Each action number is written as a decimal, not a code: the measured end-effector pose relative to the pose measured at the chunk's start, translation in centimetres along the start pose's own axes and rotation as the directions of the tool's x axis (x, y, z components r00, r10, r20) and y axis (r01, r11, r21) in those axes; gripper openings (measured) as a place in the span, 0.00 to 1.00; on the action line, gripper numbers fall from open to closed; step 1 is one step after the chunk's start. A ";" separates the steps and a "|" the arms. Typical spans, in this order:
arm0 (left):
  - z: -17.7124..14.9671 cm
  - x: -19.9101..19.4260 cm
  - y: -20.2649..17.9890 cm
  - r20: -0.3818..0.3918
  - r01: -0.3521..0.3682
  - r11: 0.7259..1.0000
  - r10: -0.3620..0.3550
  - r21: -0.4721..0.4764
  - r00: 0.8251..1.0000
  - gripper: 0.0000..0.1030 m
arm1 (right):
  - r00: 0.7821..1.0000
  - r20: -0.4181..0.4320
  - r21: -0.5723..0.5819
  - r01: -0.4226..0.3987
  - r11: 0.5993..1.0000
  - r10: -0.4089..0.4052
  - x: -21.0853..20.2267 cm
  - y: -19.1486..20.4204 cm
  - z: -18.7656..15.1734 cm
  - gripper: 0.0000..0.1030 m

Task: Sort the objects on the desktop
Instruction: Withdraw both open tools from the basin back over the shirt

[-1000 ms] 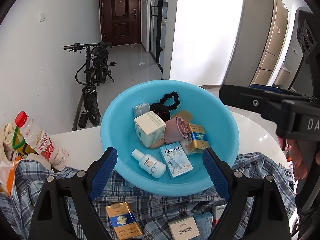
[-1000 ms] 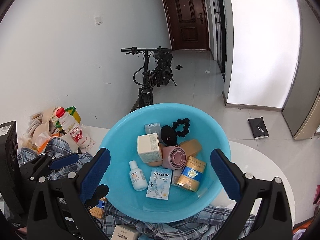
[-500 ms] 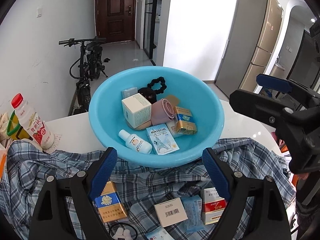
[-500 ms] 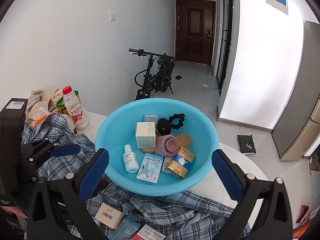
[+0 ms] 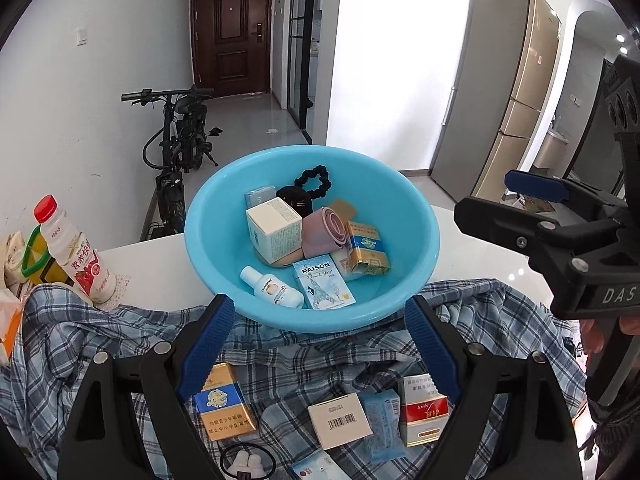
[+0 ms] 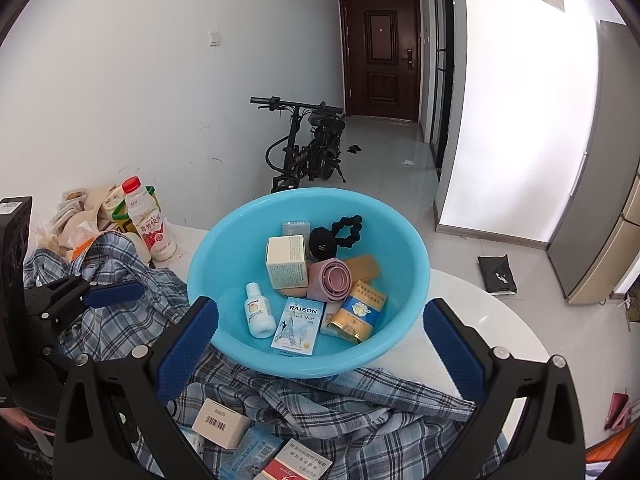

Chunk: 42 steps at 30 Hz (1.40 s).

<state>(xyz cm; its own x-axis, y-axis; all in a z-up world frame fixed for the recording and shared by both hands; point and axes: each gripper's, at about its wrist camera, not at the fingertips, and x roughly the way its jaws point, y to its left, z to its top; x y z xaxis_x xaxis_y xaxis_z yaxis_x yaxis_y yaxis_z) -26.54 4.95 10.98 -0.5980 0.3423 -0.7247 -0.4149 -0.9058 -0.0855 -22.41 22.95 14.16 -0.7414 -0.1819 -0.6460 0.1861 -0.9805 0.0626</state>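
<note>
A light blue basin [image 5: 208,248] stands on a white table and holds a white box [image 5: 272,228], a pink roll [image 5: 324,232], a gold-and-blue pack [image 5: 366,250], a RAISON pack [image 5: 322,284], a small white bottle [image 5: 272,286] and a black scrunchie [image 5: 314,180]. In front of it lies a plaid shirt [image 5: 120,336] with a gold-blue pack [image 5: 224,404], a barcode box [image 5: 340,420] and a red-white box [image 5: 424,412] on it. My left gripper [image 5: 316,320] hovers open over the basin's near rim and the shirt. My right gripper [image 6: 320,320] is open too, nothing between its fingers.
A red-capped drink bottle [image 5: 72,248] and bags stand at the table's left edge. The right gripper [image 5: 532,208] reaches in from the right of the left wrist view. A bicycle [image 6: 308,148] leans by the wall beyond the table. A fridge [image 5: 512,92] stands far right.
Both grippers have drawn back from the basin, which now sits farther off. More of the plaid shirt and the boxes on it have come into view below.
</note>
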 end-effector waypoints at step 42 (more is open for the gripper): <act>-14.7 -7.5 -1.2 0.010 0.049 0.999 -0.049 0.023 0.999 0.86 | 0.993 0.031 -0.011 -0.114 0.993 0.115 -10.7 2.7 -14.9 0.99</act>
<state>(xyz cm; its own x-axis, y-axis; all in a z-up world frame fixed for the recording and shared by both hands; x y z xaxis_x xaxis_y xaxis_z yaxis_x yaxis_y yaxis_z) -11.49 -0.21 6.46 -0.5835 0.3891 -0.7128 -0.4597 -0.8818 -0.1050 -4.35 23.35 9.95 -0.7347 -0.2952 -0.6108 0.2765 -0.9525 0.1278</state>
